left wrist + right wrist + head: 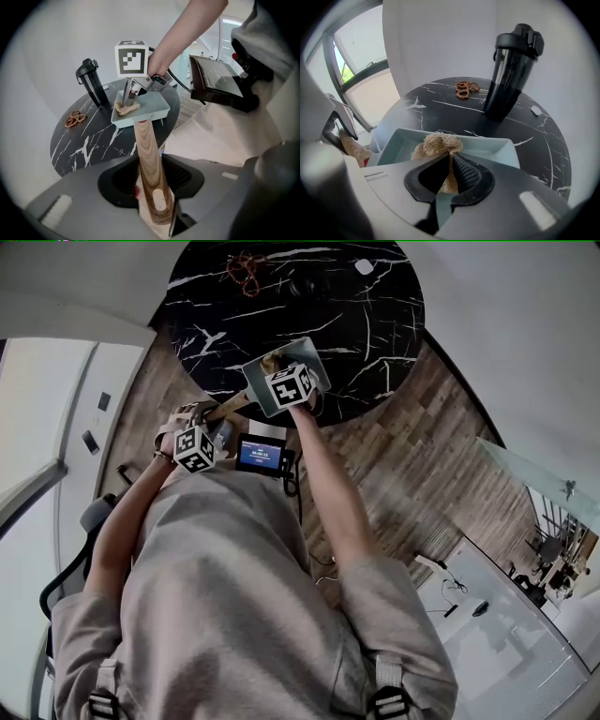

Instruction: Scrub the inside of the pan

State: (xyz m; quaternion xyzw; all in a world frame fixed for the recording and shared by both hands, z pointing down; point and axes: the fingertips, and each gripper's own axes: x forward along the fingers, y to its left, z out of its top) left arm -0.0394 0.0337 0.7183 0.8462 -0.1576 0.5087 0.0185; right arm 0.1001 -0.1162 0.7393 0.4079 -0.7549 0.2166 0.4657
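Over the black worktop (pixel 361 296), my left claw (pixel 153 201) clamps the wooden handle (pixel 146 140) of the pan (pixel 499 149); my right claw (pixel 449 174) pinches the scrubber (pixel 438 142) inside it.

Both arms out front, right arm (pixel 330 486) stretched farther than left arm (pixel 120 526). Left gripper (pixel 153 202) angled down, jaws clamped on handle (pixel 147 152). Right gripper (pixel 449 176) angled down too, jaws nearly together, pinching scrubber (pixel 438 143).
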